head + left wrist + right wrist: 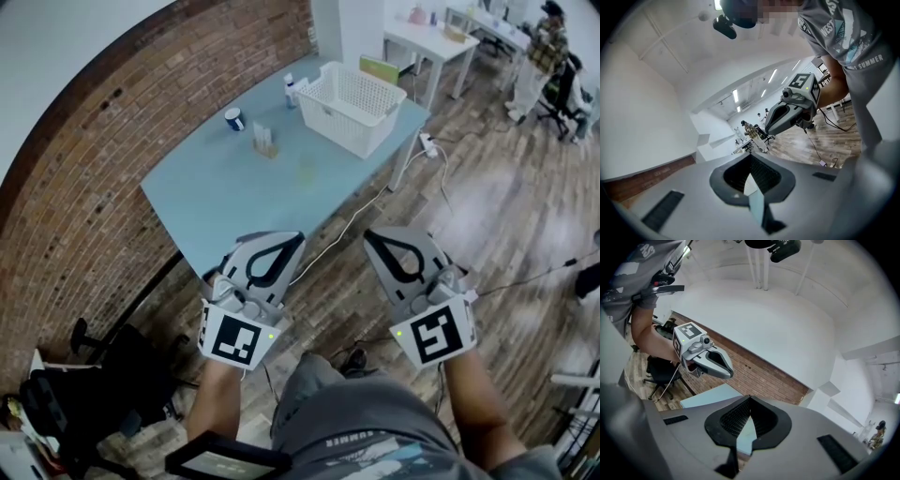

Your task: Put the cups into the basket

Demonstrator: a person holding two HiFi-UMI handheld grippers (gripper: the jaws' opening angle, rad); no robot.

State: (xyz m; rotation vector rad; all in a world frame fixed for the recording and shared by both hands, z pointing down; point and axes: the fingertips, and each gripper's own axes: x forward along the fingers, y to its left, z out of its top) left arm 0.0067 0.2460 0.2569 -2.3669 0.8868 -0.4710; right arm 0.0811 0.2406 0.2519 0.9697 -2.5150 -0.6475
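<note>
A white slatted basket (356, 105) stands at the far right end of the light blue table (216, 197). A small blue and white cup (234, 119) sits near the brick wall, with a clear cup (266, 142) just in front of it. A faint pale cup (307, 170) shows mid-table. Both grippers hover over the floor, short of the table's near edge. My left gripper (296, 237) is shut and holds nothing, and so is my right gripper (368, 235). In the left gripper view the jaws' tips (751, 156) meet; in the right gripper view the tips (750, 398) meet too.
A small bottle (291, 90) stands beside the basket's left side. A cable (356, 220) runs along the wood floor under the table's edge. A black office chair (89, 375) is at lower left, a white desk (427, 42) behind the basket, and a seated person (553, 56) far right.
</note>
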